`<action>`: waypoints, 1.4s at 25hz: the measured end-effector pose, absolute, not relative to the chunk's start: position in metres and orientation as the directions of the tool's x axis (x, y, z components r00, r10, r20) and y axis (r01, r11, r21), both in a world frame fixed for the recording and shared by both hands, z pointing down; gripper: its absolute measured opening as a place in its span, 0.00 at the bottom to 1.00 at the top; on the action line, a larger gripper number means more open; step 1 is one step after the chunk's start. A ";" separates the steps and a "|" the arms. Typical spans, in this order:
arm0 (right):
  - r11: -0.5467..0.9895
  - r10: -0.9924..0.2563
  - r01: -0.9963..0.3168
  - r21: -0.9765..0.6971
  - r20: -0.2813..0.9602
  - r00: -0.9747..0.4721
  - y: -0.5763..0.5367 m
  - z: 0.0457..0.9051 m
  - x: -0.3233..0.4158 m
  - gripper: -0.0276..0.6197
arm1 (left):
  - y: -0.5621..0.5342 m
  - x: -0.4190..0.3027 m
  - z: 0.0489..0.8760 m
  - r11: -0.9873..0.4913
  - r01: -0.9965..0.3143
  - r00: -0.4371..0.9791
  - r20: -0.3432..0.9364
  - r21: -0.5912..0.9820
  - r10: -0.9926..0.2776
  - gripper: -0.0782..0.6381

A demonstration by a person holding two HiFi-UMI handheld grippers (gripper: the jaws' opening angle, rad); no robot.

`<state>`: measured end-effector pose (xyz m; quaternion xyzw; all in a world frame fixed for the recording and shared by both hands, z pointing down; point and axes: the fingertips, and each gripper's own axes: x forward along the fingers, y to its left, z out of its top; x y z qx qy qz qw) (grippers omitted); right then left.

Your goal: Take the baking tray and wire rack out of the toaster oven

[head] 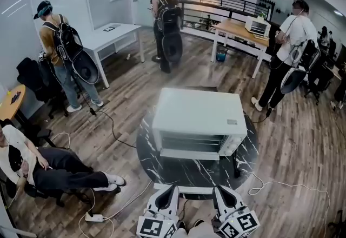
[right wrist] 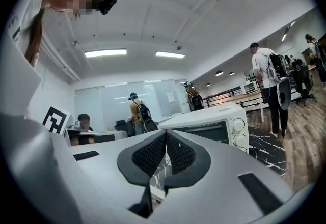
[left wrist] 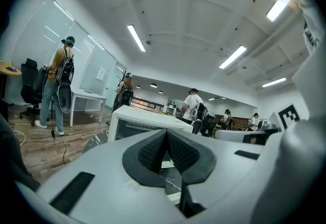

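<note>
Both are hovering shut, empty: left gripper, right gripper, near table edge. On it oven is sitting, door closed; tray, rack unseen, presumably inside. Expecting light, stiff, slick metal; pinching front rims looks best.

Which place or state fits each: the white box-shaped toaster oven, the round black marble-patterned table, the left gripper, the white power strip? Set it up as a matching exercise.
1. white box-shaped toaster oven
2. round black marble-patterned table
3. left gripper
4. white power strip

A. lying on the wooden floor
B. jaws together, nothing between them
C. carrying the oven
D. door closed, on the tabletop

Pairs: 1-D, 2-C, 3-B, 4-A
</note>
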<state>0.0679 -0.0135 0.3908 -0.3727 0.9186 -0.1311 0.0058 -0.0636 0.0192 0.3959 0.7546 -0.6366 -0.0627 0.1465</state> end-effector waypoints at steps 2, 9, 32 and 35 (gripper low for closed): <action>0.685 -0.689 -0.687 -0.241 0.092 -0.719 -0.018 0.391 0.070 0.05 | 0.016 -0.061 0.398 -0.148 -0.939 0.185 0.095 0.312 -0.978 0.11; 0.706 -0.676 -0.664 -0.247 0.044 -0.736 -0.052 0.385 0.078 0.05 | -0.011 -0.053 0.396 -0.124 -0.943 0.163 0.101 0.310 -0.981 0.11; 0.743 -0.551 -0.556 -0.373 0.129 -0.824 -0.151 0.417 0.066 0.05 | -0.100 -0.075 0.422 0.037 -0.857 0.043 0.142 0.514 -0.989 0.11; 0.722 -0.579 -0.579 -0.380 0.128 -0.805 -0.155 0.417 0.058 0.05 | -0.106 -0.087 0.424 0.022 -0.865 0.060 0.146 0.502 -0.987 0.11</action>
